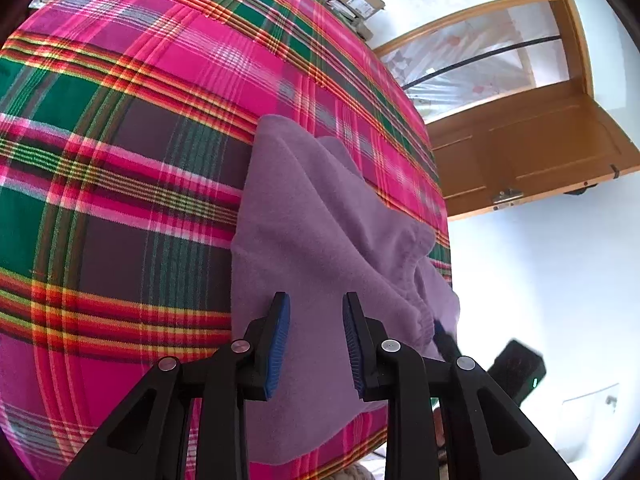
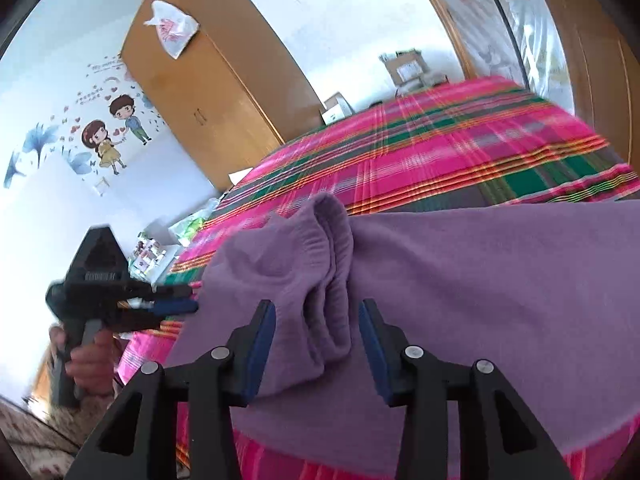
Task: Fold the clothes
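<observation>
A purple fleece garment (image 1: 320, 216) lies on the plaid bed cover (image 1: 132, 128), near its right edge in the left wrist view. My left gripper (image 1: 316, 298) hovers over the garment's near part, jaws apart, with flat cloth showing in the gap and no pinch. The right wrist view shows the same garment (image 2: 480, 280) with a ribbed, bunched hem (image 2: 320, 264) running between the jaws of my right gripper (image 2: 316, 305), which is open; the pads do not press the cloth. The left gripper (image 2: 180, 299) sits at the garment's left edge, held by a hand (image 2: 86, 356).
The bed cover (image 2: 460, 148) ends close to the garment's edge. A wooden wardrobe (image 2: 212, 80) with a plastic bag (image 2: 172, 28) on top stands beyond the bed. Cardboard boxes (image 2: 404, 66) sit by the far wall. A wooden door (image 1: 532, 148) is at the right.
</observation>
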Motion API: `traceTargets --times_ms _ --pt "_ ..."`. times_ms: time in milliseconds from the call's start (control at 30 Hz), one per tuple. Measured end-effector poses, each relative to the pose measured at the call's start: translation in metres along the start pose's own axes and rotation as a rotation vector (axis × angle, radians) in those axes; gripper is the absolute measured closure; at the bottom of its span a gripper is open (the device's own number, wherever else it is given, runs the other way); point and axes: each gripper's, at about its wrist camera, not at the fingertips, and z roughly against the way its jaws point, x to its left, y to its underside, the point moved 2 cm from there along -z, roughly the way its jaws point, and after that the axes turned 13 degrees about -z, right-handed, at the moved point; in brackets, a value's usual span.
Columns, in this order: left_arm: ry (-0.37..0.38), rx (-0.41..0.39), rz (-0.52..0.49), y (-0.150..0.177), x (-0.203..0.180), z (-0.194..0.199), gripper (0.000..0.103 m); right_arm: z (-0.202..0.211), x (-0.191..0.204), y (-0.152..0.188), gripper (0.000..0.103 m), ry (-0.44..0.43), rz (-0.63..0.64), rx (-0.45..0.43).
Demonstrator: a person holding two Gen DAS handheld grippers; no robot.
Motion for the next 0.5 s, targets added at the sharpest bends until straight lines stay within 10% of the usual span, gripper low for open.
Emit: traceTargets --times_ms 500 --pt "-0.019 0.044 -0.056 0.011 -0.003 -0.011 0.075 -0.083 0.006 -0.061 0.052 0.001 0.022 0.133"
